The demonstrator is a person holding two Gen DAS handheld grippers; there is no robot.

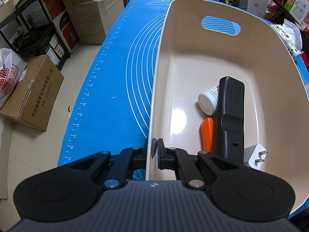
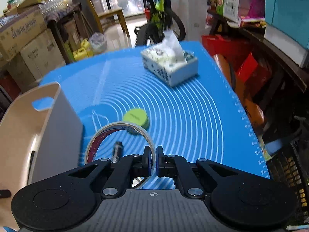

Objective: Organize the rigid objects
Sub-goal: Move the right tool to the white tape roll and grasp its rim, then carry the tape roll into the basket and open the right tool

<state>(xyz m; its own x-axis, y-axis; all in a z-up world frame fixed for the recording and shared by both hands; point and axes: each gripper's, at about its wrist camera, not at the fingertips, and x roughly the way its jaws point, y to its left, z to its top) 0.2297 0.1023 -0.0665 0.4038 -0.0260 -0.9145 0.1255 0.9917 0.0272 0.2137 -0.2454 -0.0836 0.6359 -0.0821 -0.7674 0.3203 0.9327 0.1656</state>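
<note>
My left gripper [image 1: 156, 149] is shut on the near left wall of the cream basket [image 1: 160, 61], one pad on each side of the wall. Inside lie a black remote [image 1: 229, 116], a white bottle [image 1: 208, 100], an orange piece [image 1: 208, 133] and a white plug adapter [image 1: 255, 156]. My right gripper [image 2: 153, 160] is shut on the edge of a clear tape roll [image 2: 108, 135] and holds it upright just right of the basket [image 2: 48, 119]. A green round lid [image 2: 136, 118] and a small metal bit [image 2: 117, 148] lie on the blue mat beyond the roll.
A blue silicone mat [image 2: 193, 112] covers the table. A tissue box [image 2: 170, 65] stands at its far right side. Cardboard boxes [image 1: 32, 92] and a black shelf [image 1: 29, 29] stand on the floor to the left. A bicycle [image 2: 158, 13] and cluttered shelves lie beyond and right.
</note>
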